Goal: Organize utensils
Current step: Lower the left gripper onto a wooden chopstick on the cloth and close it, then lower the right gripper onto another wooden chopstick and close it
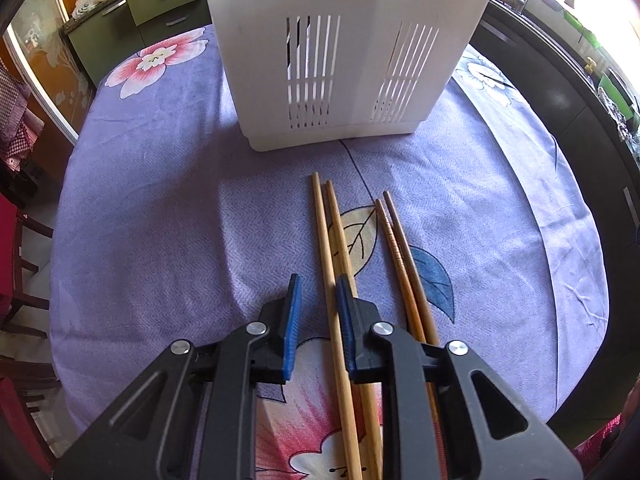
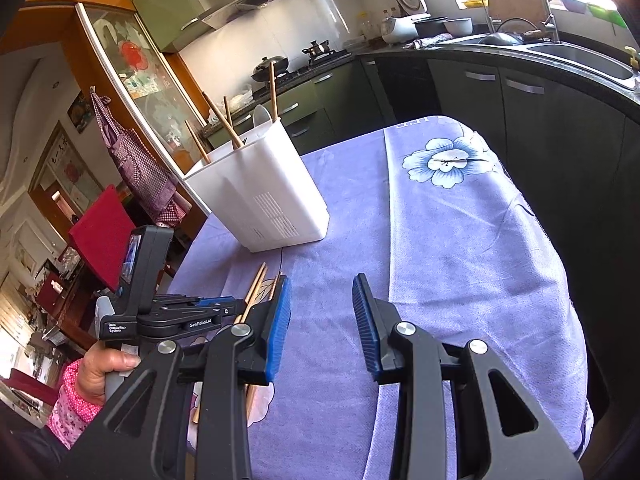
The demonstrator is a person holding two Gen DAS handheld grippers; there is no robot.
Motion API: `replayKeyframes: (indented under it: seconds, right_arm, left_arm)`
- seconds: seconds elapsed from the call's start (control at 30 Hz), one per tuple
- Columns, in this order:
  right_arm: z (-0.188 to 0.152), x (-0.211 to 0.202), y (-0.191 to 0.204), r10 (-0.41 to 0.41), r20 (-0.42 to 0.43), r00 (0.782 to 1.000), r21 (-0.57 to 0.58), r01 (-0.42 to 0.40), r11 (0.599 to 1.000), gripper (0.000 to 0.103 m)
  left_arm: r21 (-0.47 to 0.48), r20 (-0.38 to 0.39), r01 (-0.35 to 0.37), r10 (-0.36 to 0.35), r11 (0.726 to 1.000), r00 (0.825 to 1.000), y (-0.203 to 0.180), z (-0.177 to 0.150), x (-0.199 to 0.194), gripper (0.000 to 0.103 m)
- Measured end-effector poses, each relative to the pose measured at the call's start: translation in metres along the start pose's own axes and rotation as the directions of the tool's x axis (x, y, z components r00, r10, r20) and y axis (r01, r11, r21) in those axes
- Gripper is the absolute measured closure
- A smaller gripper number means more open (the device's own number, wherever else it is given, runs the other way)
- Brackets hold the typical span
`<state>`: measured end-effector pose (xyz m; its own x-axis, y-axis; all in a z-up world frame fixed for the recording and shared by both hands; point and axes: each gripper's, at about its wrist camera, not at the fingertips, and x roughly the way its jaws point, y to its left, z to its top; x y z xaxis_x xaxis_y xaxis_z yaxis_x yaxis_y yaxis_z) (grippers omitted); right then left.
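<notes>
While its 2 blue pads stand a narrow gap apart, the left gripper (image 1: 316,320) points steeply down at the table with 1 light bamboo chopstick (image 1: 326,264) running between them; that stick lies against the right-hand pad, clear of the other, so no clamp shows. Its partner (image 1: 340,224) passes under that same pad's outer side. Just beside these lie 2 darker brown chopsticks (image 1: 394,240), all 4 resting on the purple floral tablecloth (image 1: 160,208). Beyond their tips stands the white slotted utensil holder (image 1: 340,60), upright, with several chopsticks and a pale spoon sticking out. The right gripper (image 2: 322,312) hovers open over bare cloth, nothing between its pads.
</notes>
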<state>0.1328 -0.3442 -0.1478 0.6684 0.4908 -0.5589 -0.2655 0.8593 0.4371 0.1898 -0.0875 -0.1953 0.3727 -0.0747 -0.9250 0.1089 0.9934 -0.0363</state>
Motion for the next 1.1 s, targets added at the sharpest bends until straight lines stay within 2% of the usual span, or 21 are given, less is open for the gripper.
replayKeyframes:
  seconds: [0.17, 0.23, 0.27, 0.4, 0.57, 0.8, 1.1]
  right_arm:
    - [0.001, 0.001, 0.000, 0.006, -0.003, 1.000, 0.004, -0.006, 1.000, 0.070]
    - [0.000, 0.002, 0.000, 0.007, -0.005, 1.000, 0.005, -0.007, 1.000, 0.070]
    - [0.000, 0.003, 0.000, 0.006, -0.007, 1.000, 0.004, -0.006, 1.000, 0.070]
    - [0.000, 0.009, 0.003, 0.006, -0.023, 1.000, -0.001, -0.006, 1.000, 0.070]
    - [-0.004, 0.034, 0.014, 0.003, -0.089, 0.996, -0.029, -0.005, 1.000, 0.070]
    - [-0.011, 0.087, 0.039, -0.057, -0.192, 0.980, -0.113, 0.036, 0.993, 0.070]
    - [-0.029, 0.152, 0.080, -0.164, -0.280, 0.946, -0.267, 0.088, 0.960, 0.073]
  left_arm:
    - [0.021, 0.019, -0.036, 0.036, 0.999, 0.999, -0.007, 0.000, 0.000, 0.087]
    - [0.023, 0.023, -0.043, 0.042, 0.999, 0.999, -0.007, 0.000, 0.001, 0.091]
    - [0.021, 0.022, -0.038, 0.038, 0.999, 0.999, -0.006, 0.000, 0.000, 0.096]
    - [0.002, 0.023, -0.013, 0.013, 1.000, 1.000, 0.000, -0.001, -0.002, 0.097]
    - [-0.030, 0.097, 0.019, -0.016, 0.999, 0.995, 0.015, -0.004, -0.027, 0.097]
    - [-0.037, 0.252, 0.028, -0.018, 0.999, 0.967, 0.031, -0.018, -0.085, 0.097]
    - [-0.026, 0.347, 0.059, -0.047, 0.998, 0.937, 0.039, -0.040, -0.121, 0.097]
